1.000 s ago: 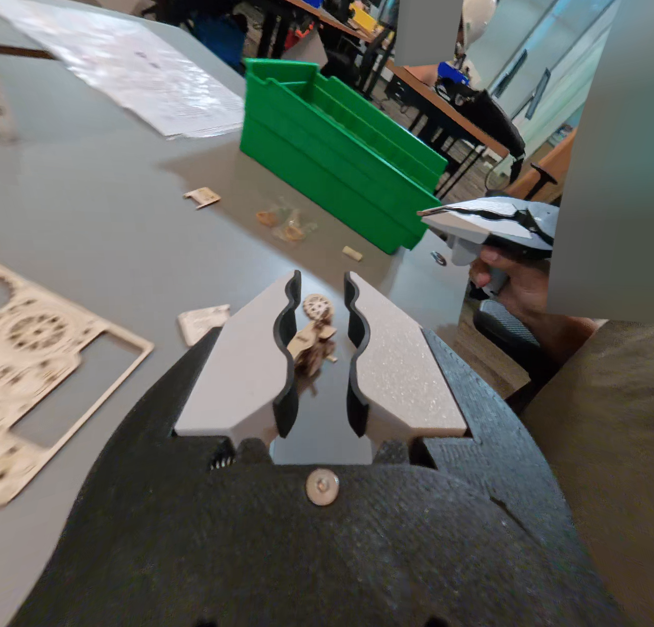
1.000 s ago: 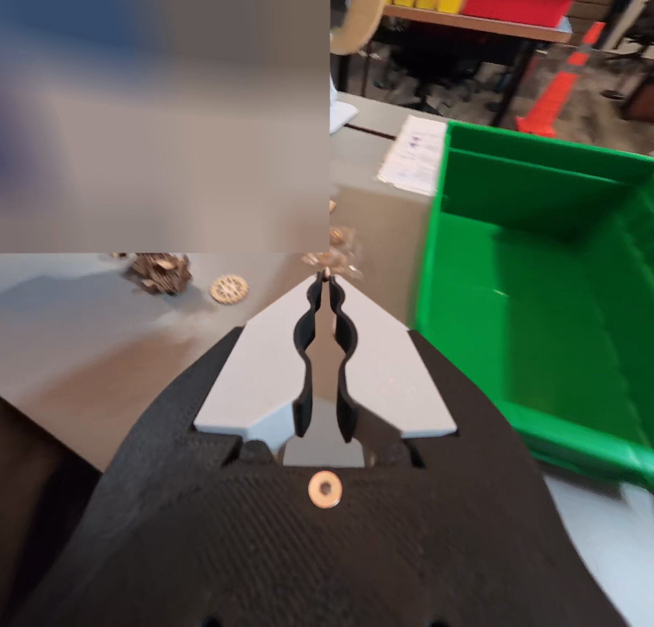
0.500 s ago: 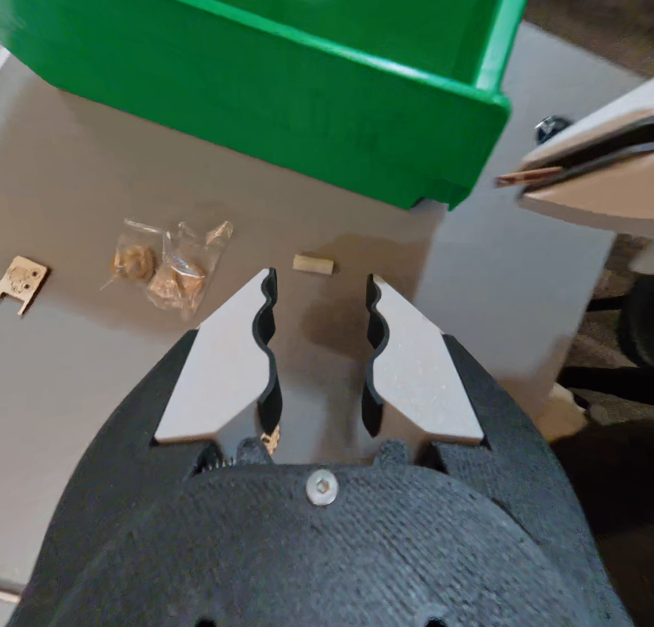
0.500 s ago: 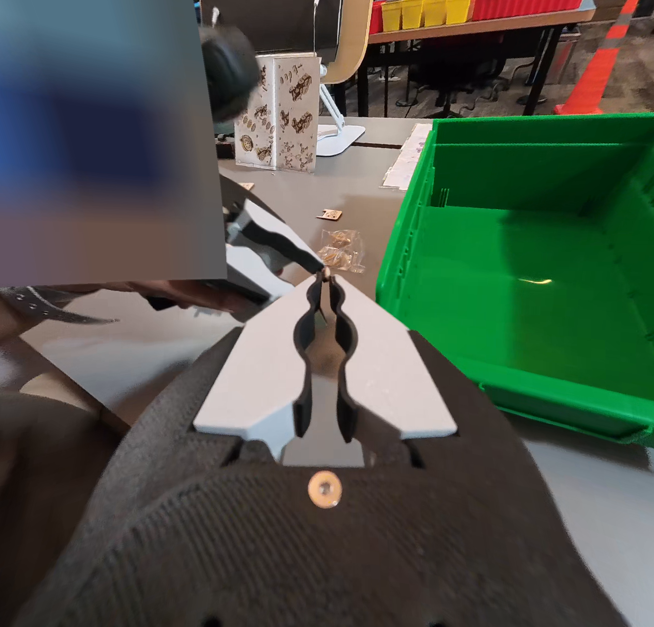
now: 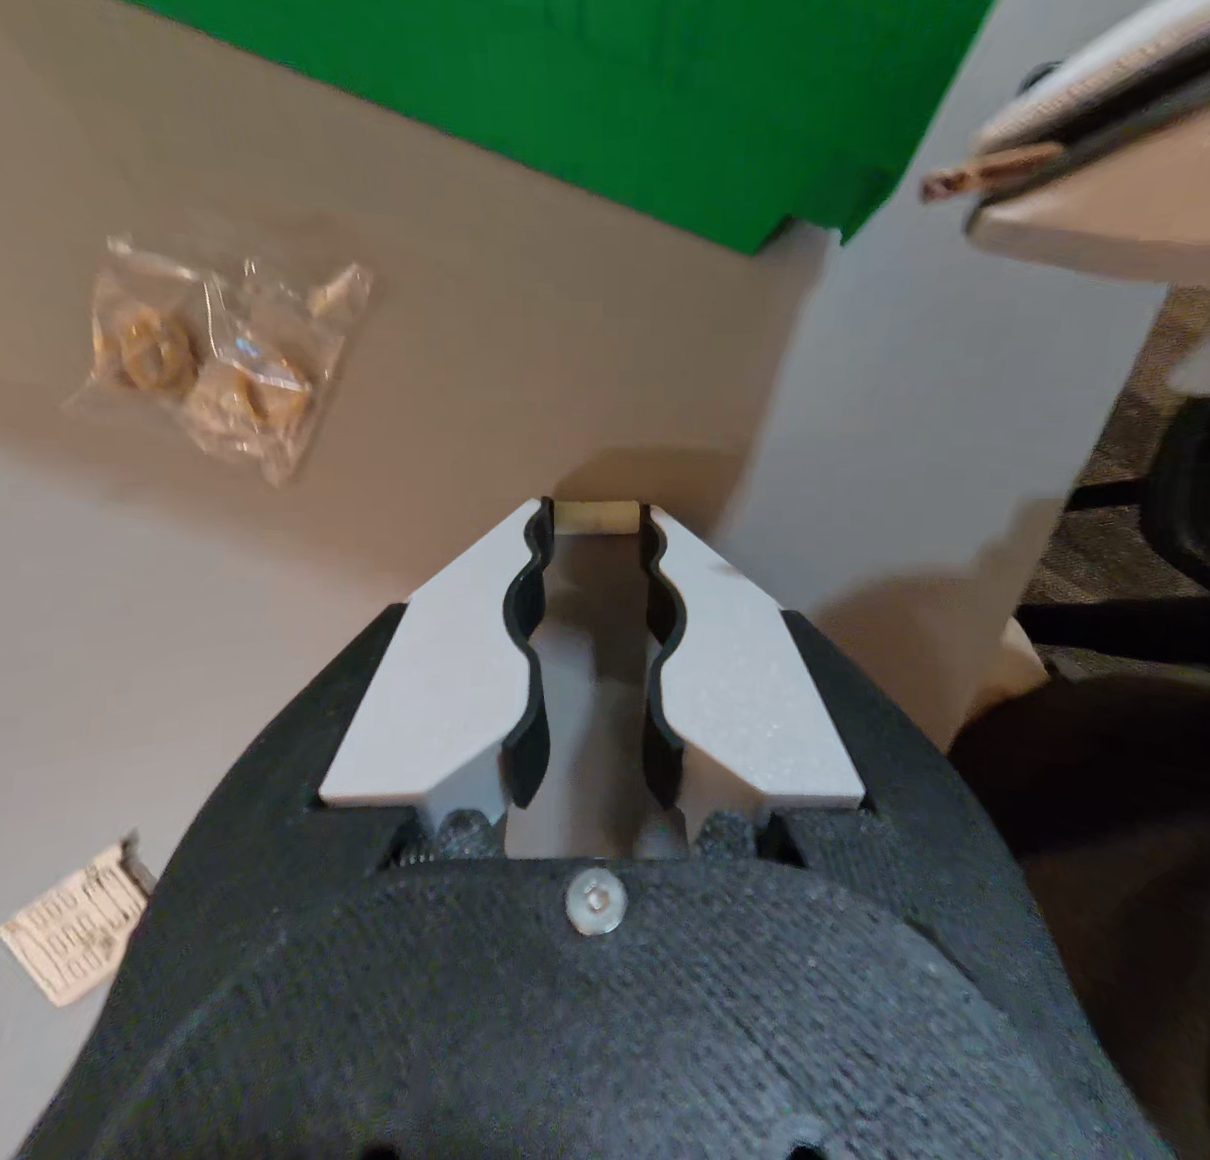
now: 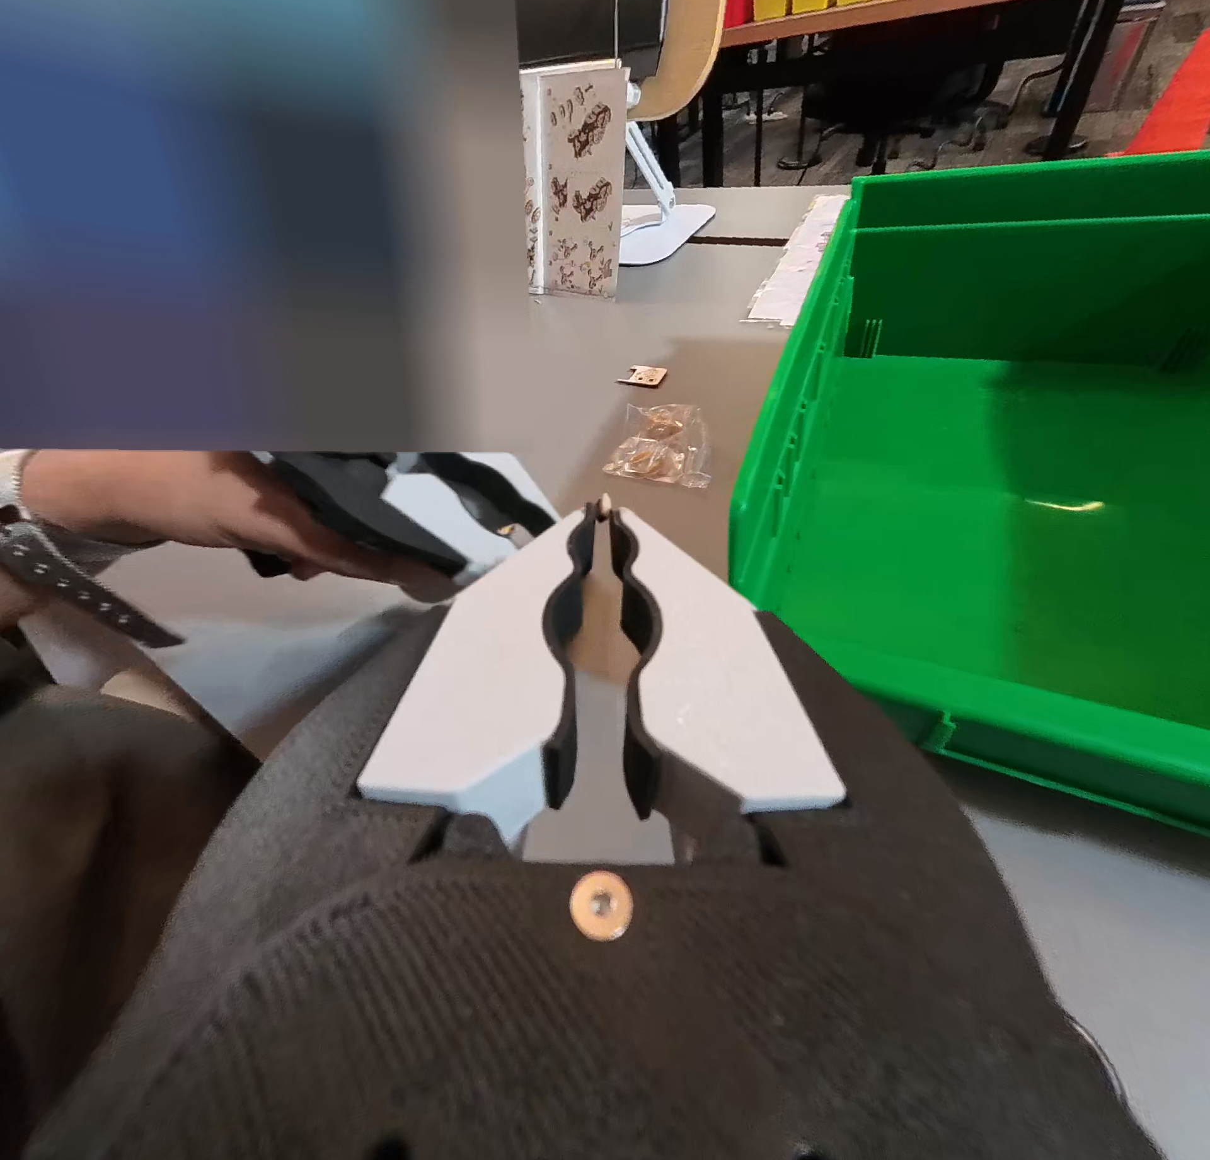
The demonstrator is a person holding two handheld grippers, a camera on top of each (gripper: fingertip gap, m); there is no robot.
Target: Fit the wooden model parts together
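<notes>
- While the short pale wooden dowel [image 5: 594, 517] lies on the grey table [image 5: 196, 605], it is bracketed at both ends by the tips of the left gripper [image 5: 594, 520]; the jaws stand part-way in, and whether the dowel is already pinched or only straddled cannot be told.
- The large green plastic bin [image 5: 589, 81] is taken as landmark: the dowel is seen just in front of the bin's near corner, in the left wrist view.
- A thin flat brown wooden piece [image 5: 982, 173] is held clamped in the right gripper [image 6: 604, 513], whose jaws are drawn almost together on it; in the left wrist view it is seen to the right of the bin's corner, raised above the table and apart from the dowel.
- A clear plastic bag of small wooden parts [image 5: 209, 356] is seen in front of the bin's long wall, well left of the dowel; a small flat notched wooden plate [image 6: 643, 376] lies farther along that wall.
- Step in hand, as judged: pick-up of the dowel, with the mating piece kept ready.
- Next move, as judged: the jaws are to be closed squarely on the dowel's ends, the dowel lifted clear, then its axis aligned with the held piece before insertion; a skewed grip may let the dowel roll or twist out.
</notes>
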